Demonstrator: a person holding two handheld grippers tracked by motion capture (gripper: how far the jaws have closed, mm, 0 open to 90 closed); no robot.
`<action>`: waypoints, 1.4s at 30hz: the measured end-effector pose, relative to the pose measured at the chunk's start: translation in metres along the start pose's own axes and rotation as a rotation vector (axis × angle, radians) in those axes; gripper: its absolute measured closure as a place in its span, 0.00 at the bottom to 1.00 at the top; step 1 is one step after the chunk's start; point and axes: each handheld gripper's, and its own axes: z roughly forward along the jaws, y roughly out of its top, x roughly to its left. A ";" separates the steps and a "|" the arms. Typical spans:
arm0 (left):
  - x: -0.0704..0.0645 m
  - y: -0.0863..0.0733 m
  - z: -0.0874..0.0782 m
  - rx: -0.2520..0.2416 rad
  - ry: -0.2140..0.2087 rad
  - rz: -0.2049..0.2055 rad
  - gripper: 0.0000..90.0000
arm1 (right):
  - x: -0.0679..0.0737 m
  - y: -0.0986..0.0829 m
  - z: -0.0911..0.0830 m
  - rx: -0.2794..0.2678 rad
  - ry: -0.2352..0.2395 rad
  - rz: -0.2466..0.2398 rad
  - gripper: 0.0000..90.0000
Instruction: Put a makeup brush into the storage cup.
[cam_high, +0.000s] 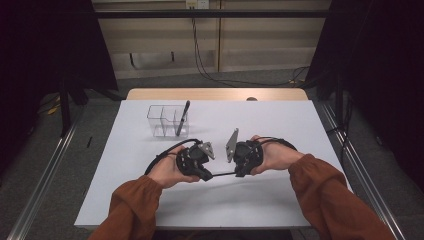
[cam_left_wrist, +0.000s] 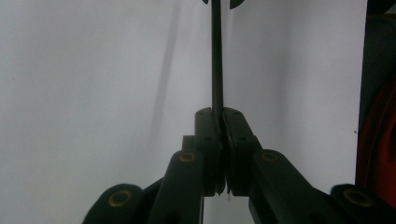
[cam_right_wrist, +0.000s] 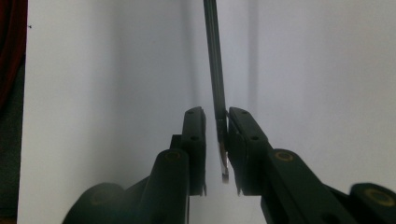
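Note:
A thin black pen (cam_high: 222, 174) spans the short gap between my two grippers, low over the white table (cam_high: 280, 125). My left gripper (cam_high: 209, 176) is shut on one end of it; in the left gripper view the jaws (cam_left_wrist: 218, 112) press together around the pen (cam_left_wrist: 217, 56). My right gripper (cam_high: 237, 173) faces the left one. In the right gripper view its jaws (cam_right_wrist: 215, 112) stand apart, and the pen's (cam_right_wrist: 212, 51) other end lies between them against the right-hand jaw. A second black pen (cam_high: 183, 117) stands tilted in a clear organiser (cam_high: 162, 120).
The clear organiser has several compartments and sits at the table's back left. A wooden edge (cam_high: 215, 94) runs along the far side of the table. Metal rails (cam_high: 45, 175) flank the table on the floor. Both orange sleeves (cam_high: 325, 195) enter from the bottom.

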 end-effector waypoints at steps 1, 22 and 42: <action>0.000 0.000 0.000 0.003 0.000 0.000 0.95 | 0.000 0.000 0.000 -0.003 0.000 0.002 0.82; 0.004 -0.015 -0.010 -0.021 0.010 -0.040 0.95 | 0.001 -0.028 -0.001 -0.116 -0.070 0.101 0.27; 0.009 -0.044 -0.018 -0.103 0.038 -0.117 0.95 | 0.004 -0.062 -0.010 -0.211 -0.117 0.215 0.11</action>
